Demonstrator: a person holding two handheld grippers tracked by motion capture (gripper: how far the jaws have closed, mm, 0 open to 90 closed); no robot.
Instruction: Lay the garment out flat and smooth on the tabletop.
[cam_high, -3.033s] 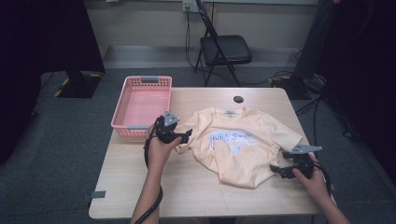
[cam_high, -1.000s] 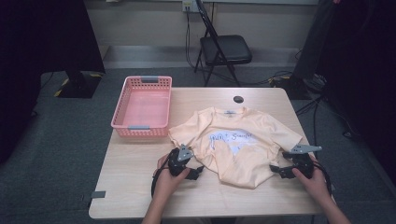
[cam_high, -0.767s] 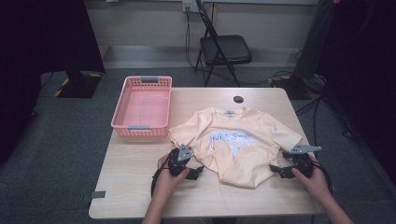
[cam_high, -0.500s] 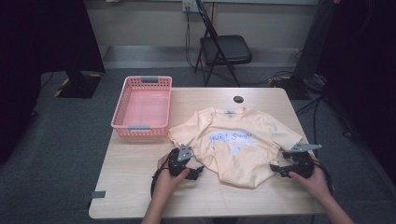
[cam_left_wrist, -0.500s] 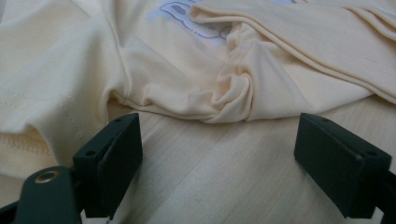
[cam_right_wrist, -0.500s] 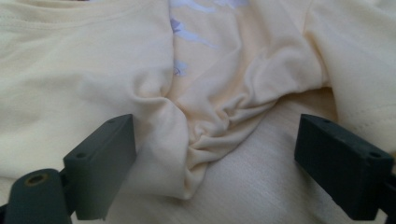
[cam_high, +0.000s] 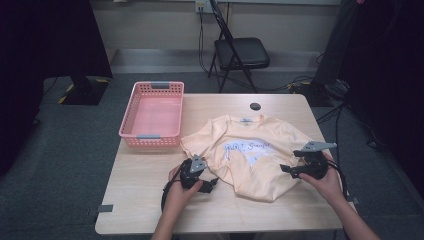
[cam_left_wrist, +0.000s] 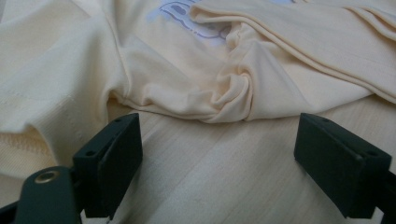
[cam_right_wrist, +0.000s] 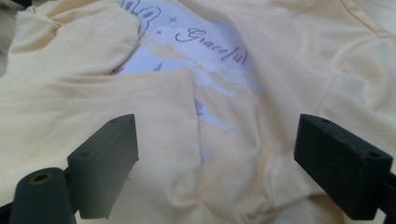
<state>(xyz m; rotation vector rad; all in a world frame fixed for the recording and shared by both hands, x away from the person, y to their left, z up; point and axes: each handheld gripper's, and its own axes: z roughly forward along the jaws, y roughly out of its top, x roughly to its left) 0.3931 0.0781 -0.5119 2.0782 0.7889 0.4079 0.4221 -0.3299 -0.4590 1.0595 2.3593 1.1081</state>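
A pale yellow T-shirt (cam_high: 252, 150) with a white and blue print lies rumpled on the wooden table (cam_high: 150, 200). My left gripper (cam_high: 212, 183) rests on the table at the shirt's near left edge, open, its jaws wide apart over bare wood in front of a bunched fold (cam_left_wrist: 233, 93). My right gripper (cam_high: 285, 169) sits at the shirt's right side, open, its jaws spread over the cloth near the word "Graceful" (cam_right_wrist: 217, 46). Nothing is held by either one.
A pink plastic basket (cam_high: 152, 114) stands at the table's back left, with nothing in it. A small black round object (cam_high: 255, 106) lies near the far edge. A black folding chair (cam_high: 240, 52) stands behind the table.
Three seconds ago my left gripper was at the shirt's upper left by the basket; it has since come down to the near left edge. The right gripper has hardly moved.
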